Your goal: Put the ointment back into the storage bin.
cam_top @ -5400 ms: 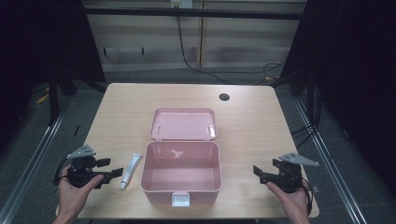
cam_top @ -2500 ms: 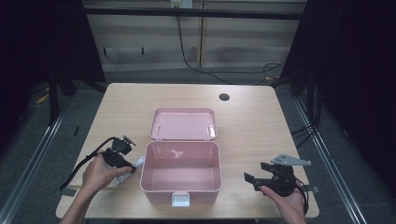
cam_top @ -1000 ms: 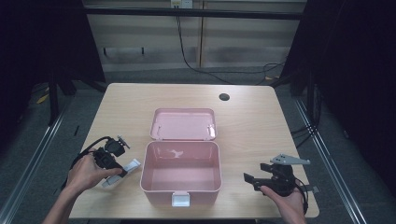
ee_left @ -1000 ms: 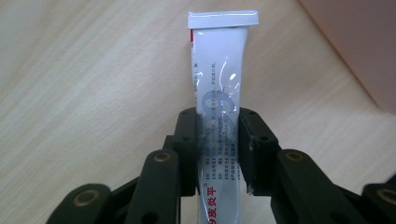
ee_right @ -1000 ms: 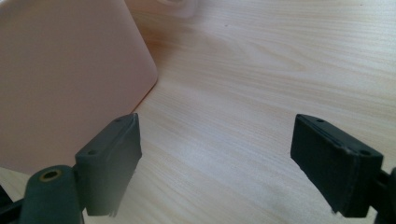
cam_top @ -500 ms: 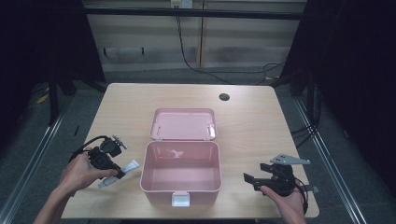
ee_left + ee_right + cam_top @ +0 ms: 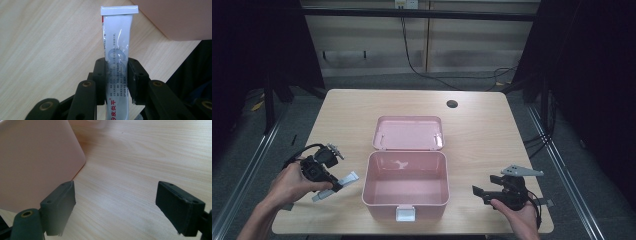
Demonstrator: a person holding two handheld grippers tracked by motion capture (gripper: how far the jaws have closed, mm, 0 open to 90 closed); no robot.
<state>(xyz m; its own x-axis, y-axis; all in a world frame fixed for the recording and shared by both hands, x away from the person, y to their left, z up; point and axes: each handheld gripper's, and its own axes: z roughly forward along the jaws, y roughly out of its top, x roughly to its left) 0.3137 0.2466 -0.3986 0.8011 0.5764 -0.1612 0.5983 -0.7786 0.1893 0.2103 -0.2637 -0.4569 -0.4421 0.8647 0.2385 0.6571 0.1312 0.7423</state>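
Note:
A white tube with printed text is pinched between the jaws of my left gripper. In the high view the left gripper holds the tube just above the table, left of the open pink box. The tube's flat crimped end points toward the box wall. The box's lid lies back flat behind it and the inside looks bare. My right gripper rests on the table right of the box, jaws wide apart with nothing between them.
The light wooden table has a round cable hole at the back right. The box's white latch faces the front edge. The pink box side stands close to the right gripper's left jaw. Dark floor surrounds the table.
The left hand has lifted the tube slightly off the table and drawn it a little left, away from the box. The right gripper has stayed put.

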